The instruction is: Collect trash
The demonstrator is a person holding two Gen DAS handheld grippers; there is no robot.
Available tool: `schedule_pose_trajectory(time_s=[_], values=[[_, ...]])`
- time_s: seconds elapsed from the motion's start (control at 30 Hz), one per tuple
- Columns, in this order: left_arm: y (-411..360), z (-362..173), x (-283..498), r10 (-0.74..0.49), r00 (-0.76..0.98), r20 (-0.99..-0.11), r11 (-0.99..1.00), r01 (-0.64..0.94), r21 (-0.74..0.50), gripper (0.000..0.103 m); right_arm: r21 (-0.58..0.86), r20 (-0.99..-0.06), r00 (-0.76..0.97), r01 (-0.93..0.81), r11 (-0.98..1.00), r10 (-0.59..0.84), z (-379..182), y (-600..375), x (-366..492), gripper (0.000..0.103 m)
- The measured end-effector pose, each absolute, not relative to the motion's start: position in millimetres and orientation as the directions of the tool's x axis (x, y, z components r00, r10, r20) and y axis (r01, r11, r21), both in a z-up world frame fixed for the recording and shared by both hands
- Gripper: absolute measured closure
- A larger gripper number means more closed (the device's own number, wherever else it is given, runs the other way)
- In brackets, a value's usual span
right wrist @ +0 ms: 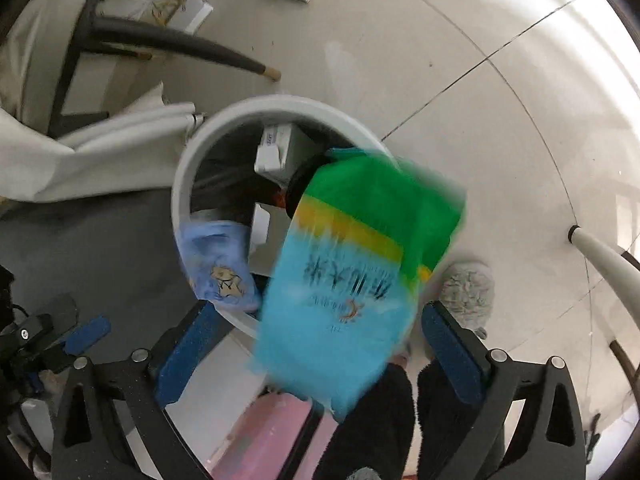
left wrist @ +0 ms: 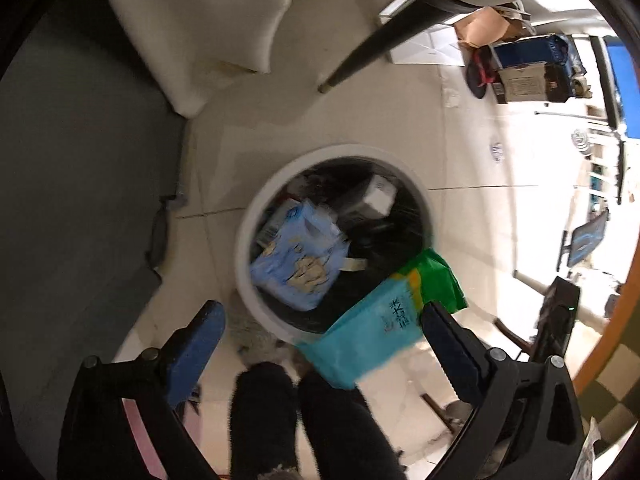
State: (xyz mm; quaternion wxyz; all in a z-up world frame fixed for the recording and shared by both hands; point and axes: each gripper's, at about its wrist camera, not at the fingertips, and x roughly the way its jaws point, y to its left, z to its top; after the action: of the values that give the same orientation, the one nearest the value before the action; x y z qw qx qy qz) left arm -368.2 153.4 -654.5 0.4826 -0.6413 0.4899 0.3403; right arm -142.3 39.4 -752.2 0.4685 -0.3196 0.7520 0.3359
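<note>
Above the white bin (right wrist: 182, 184), already holding a pale blue wrapper (right wrist: 218, 268), a blue-green packet (right wrist: 352, 280) blurs loose between the right gripper (right wrist: 320, 344)'s wide jaws, the left gripper (left wrist: 324, 332) likewise wide, collection seemingly underway

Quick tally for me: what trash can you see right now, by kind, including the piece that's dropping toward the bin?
Bag over the bin: 1, the blue-green packet, blurred, between the open right gripper pads, touching neither.
Bags inside the white bin: 1, the light blue bag.
Cartons inside: 1, the white carton.
Total: 3. Darker items deeper in are unclear.
</note>
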Motion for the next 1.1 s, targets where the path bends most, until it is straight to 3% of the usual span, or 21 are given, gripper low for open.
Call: schedule_pose_trajectory(time_s=[0.13,0.3,0.5,0.8,1.1], values=[[150,-632,-372,-0.243,0.205,-0.948,-0.005,-0.978,-0.211,0.002,0.183,-0.944,-0.297,-0.834,0.520,-0.144,-733,48,-138,0.000],[138,-599,-369,-0.177,0.101,-0.979,0.066,-0.991,-0.114,0.003,0.057,-0.978,-0.136,-0.903,0.425,-0.157,-684,49,-132,0.000],[113,-525,-358,-0.131,0.064,-0.989,0.110,-0.991,-0.079,0.003,-0.058,-0.991,0.017,-0.945,0.322,-0.131,-588,45,-130,0.000],[69,-360,-355,-0.063,0.066,-0.996,0.125,-0.989,-0.073,0.003,-0.012,-0.995,-0.009,-0.976,0.217,-0.096,-399,28,-143,0.000],[35,-191,-360,0.039,0.166,-0.985,0.122,-0.980,-0.160,0.003,0.086,-0.995,-0.092,-0.984,0.158,-0.032,-217,13,-147,0.000]])
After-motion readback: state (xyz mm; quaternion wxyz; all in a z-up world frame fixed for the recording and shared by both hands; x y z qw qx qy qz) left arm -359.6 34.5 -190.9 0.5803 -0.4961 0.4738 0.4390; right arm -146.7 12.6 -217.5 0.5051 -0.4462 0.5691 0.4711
